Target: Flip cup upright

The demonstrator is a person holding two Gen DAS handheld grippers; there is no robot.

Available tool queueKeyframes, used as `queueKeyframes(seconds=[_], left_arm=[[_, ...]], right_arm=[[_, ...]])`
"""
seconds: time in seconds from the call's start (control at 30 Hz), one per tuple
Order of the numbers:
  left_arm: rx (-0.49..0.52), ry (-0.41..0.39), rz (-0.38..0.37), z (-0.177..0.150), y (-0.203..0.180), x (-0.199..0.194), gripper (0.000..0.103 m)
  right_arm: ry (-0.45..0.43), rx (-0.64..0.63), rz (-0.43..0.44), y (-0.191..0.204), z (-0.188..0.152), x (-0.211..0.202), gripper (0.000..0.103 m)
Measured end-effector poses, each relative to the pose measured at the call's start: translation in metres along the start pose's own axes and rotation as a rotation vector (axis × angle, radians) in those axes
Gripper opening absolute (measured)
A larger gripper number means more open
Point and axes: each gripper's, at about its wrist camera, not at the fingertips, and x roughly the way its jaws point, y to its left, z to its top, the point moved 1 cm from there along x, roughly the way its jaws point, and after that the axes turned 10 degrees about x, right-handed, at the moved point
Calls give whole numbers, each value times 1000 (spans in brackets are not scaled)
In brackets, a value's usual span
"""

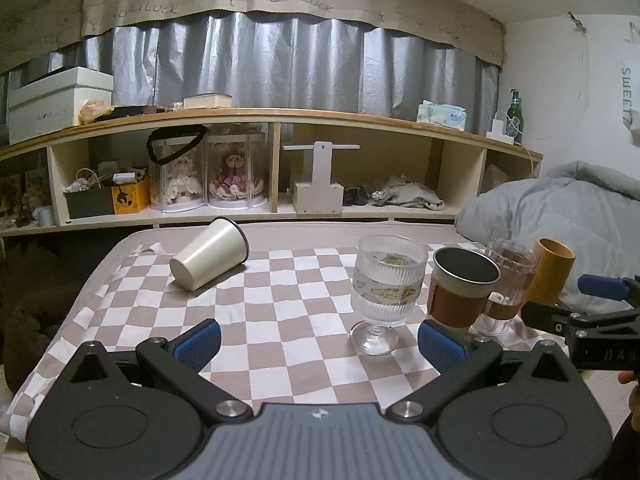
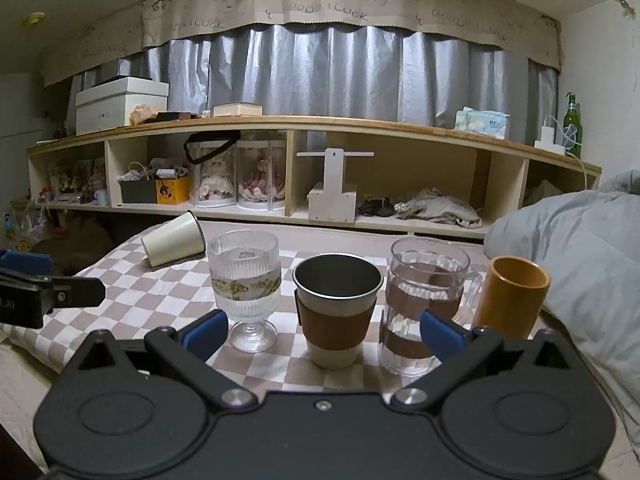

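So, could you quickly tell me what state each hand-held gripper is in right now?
Left hand-held gripper: open, holding nothing.
Right hand-held gripper: open, holding nothing.

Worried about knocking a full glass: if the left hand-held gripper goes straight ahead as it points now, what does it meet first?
The left hand-held gripper, jaws open, faces bare checkered cloth. The stemmed glass stands just right of that line, so it might clip it. The tipped cream cup lies farther left.

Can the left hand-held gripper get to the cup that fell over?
Probably yes. The left hand-held gripper is open, and only bare checkered cloth lies between it and the tipped cream cup. The ribbed goblet stands off to the right.
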Motion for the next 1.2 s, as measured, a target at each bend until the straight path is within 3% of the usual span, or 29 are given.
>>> queueKeyframes(seconds=[1.2], left_arm=[[25, 3, 24, -2, -1, 0, 103]], right_arm=[[-4, 14, 0, -2, -1, -1, 103]])
